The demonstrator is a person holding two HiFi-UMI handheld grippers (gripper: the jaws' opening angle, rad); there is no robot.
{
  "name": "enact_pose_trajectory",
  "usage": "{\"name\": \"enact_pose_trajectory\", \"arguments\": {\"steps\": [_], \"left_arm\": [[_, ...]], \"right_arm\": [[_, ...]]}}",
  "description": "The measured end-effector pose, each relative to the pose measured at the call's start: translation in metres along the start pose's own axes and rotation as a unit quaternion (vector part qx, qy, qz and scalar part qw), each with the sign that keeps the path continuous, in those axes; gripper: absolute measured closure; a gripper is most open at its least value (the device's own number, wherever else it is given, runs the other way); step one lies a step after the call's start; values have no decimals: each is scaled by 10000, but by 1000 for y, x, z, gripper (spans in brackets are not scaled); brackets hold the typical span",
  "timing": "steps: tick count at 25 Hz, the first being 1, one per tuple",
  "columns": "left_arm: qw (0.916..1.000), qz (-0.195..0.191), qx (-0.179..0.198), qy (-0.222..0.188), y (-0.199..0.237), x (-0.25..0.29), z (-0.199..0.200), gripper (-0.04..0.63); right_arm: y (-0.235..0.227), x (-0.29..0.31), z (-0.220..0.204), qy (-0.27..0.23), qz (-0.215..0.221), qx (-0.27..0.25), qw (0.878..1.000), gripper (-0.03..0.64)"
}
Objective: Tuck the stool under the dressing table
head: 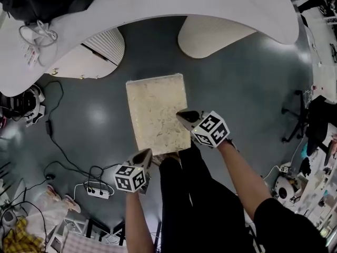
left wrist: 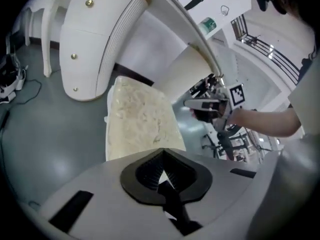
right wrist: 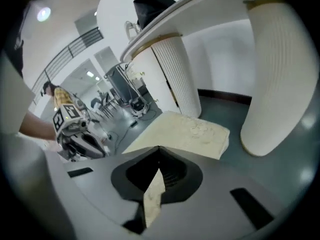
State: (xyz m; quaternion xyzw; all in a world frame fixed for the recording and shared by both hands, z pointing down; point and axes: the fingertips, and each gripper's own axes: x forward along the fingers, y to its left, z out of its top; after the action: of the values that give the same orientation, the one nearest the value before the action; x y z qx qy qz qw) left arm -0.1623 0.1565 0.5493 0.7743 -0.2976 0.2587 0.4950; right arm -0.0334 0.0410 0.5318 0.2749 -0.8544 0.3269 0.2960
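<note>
In the head view, the stool is seen on the floor, its far edge just short of the knee gap of the dressing table. The left gripper is held at the stool's near corner and the right gripper over its near right side.

In the left gripper view, the jaws are clenched on nothing.

In the right gripper view, the jaws are likewise together and empty.

The padded top is judged soft and the frame stiff and fairly light, so the stool is best pushed at its near edge.
</note>
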Motion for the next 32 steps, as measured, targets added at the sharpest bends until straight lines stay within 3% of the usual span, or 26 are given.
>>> {"name": "enact_pose_trajectory", "arguments": {"steps": [3,9,15,16,17,19,21,23,27,32], "left_arm": [[9997,132,142,-142,4,-2,12,592],[9987,259,439,-53,34,-14,26,592],[9958,341,727,449,69,-10,50,592],[9950,364,746,547,76,-7,54,583],[9947,347,741,629,81,-3,56,526],[9957,147,580,708,87,6,59,462],[9967,-179,276,746,91,18,62,324],[9951,-400,87,902,99,28,60,245],[9879,-629,33,1417,115,52,44,202],[9814,-1105,-98,1566,114,79,30,152]], "right_arm": [[19,-6,-17,-183,46,627,9979,612],[11,-31,-50,-201,-319,1073,9935,612],[-13,-41,-57,-511,-310,1731,9831,611],[-14,-36,-61,-450,-165,1860,9814,574],[-12,-29,-65,-361,17,1974,9797,427],[-9,-17,-76,-230,321,2172,9753,404],[-16,-8,-85,-216,488,2426,9686,372],[-27,3,-94,-239,606,2727,9599,348],[-52,29,-111,-184,882,3154,9447,321],[-61,49,-112,-192,1531,3338,9299,301]]}}
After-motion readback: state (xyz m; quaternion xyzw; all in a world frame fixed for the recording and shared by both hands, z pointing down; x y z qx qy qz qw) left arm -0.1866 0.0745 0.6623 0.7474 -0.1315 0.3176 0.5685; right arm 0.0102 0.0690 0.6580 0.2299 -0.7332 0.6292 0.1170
